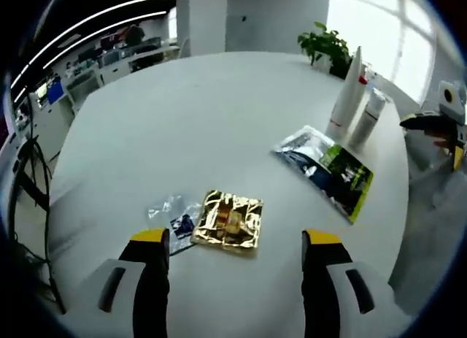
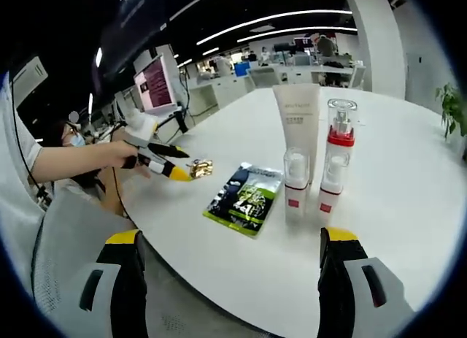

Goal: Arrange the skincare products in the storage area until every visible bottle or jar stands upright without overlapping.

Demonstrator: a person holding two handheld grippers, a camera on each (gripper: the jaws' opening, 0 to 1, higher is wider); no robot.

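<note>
Three skincare containers stand upright close together on the white round table (image 2: 408,206): a tall white tube (image 2: 298,123), a clear-capped bottle with a red band (image 2: 339,155) and a shorter bottle (image 2: 295,185). In the left gripper view the tube (image 1: 349,93) and one bottle (image 1: 368,115) stand at the far right of the table (image 1: 204,119). My left gripper (image 1: 235,237) is open just short of a gold sachet (image 1: 228,220). My right gripper (image 2: 232,237) is open at the table's edge, apart from the bottles.
A dark and green sachet pack (image 1: 328,170) (image 2: 244,198) lies flat beside the bottles. A small clear sachet (image 1: 175,217) lies left of the gold one (image 2: 198,166). A potted plant (image 1: 325,46) stands behind the table. The person's hand holds the left gripper (image 2: 179,163).
</note>
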